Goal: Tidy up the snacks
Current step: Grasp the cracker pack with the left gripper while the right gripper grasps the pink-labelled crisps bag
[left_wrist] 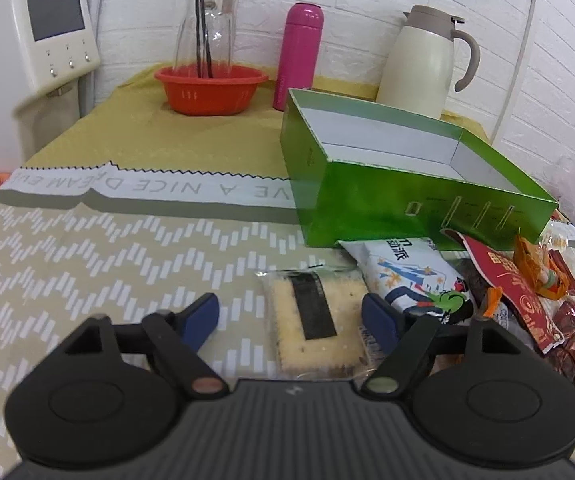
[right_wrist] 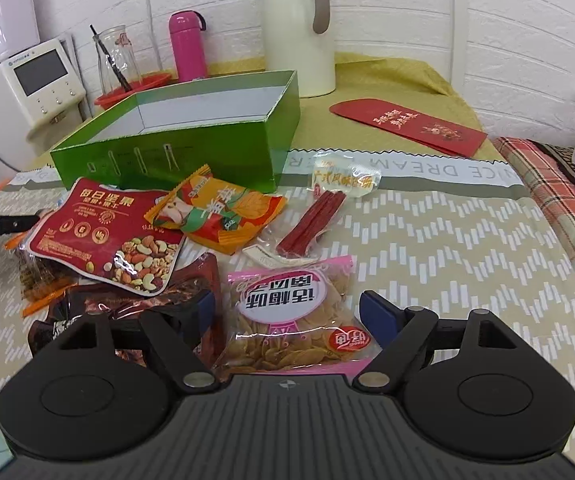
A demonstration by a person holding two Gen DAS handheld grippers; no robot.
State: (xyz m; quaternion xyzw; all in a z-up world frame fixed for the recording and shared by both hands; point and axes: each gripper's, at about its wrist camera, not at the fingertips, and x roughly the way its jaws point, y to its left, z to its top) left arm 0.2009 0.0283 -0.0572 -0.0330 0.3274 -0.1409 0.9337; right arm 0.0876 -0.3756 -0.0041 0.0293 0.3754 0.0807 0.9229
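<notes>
The left tool [left_wrist: 290, 316] has its jaws wide apart, one on either side of a clear-wrapped cracker [left_wrist: 314, 320] that lies flat on the bench [left_wrist: 107, 256]; the pads do not press on it. The right tool [right_wrist: 287, 312] is likewise spread wide around a pink-edged chip bag [right_wrist: 293, 316], with no grip on it. Left of that bag lies a dark red packet [right_wrist: 183, 292], partly covered by a red nut pouch [right_wrist: 107, 236]. Beyond are an orange packet [right_wrist: 215, 212] and a clear pack of red sticks [right_wrist: 319, 212]. A blue-and-white packet [left_wrist: 411, 276] lies just right of the cracker. Behind the snacks stands an open green box [right_wrist: 191, 152], its visible interior bare. Farther back are a red envelope [right_wrist: 407, 126], a pink flask [right_wrist: 187, 46], a cream jug [right_wrist: 297, 36] and a red bowl [left_wrist: 211, 88] holding a glass bottle [left_wrist: 207, 28].
</notes>
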